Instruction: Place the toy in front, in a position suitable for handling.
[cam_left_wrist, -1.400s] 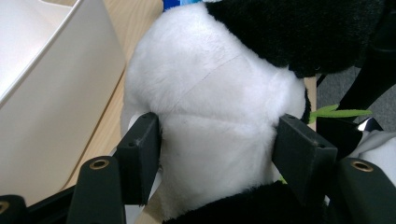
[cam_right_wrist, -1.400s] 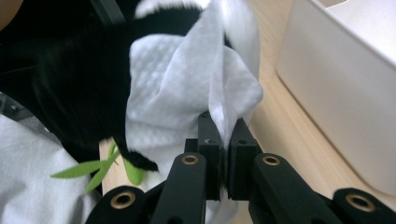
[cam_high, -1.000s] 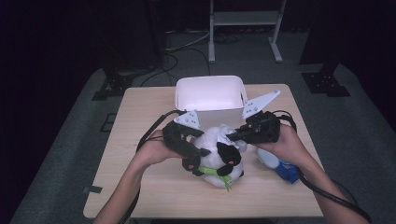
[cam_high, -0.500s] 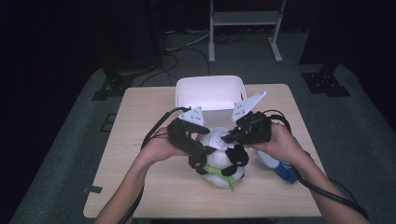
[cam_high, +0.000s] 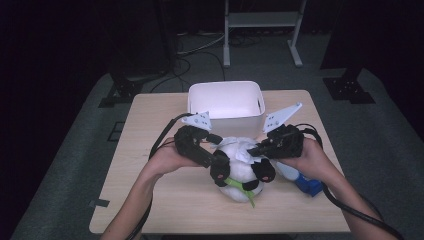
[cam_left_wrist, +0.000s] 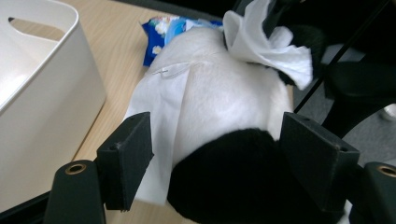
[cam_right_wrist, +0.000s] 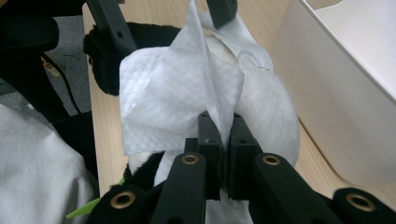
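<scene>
**Wipe pinched on the panda, both grippers closer than one second ago**

Compared with one second ago, the two grippers now sit lower and closer together over the plush panda (cam_high: 240, 170), which lies at the table's near middle. Going from left: the left gripper (cam_high: 218, 162) has its jaws apart, standing on both sides of the panda's black part without pressing it. The panda's long axis runs from about 11 to 5 o'clock. The right gripper (cam_right_wrist: 223, 140) is clamped on the white wipe (cam_right_wrist: 177, 98), which lies on the panda's white back at 12 o'clock from its jaws. The right hand is nearer to the wipe. The white bin (cam_high: 226, 102) stands just behind at 12 o'clock, and a blue packet (cam_high: 307, 184) lies at 4 o'clock. Nothing stands in the way.
</scene>
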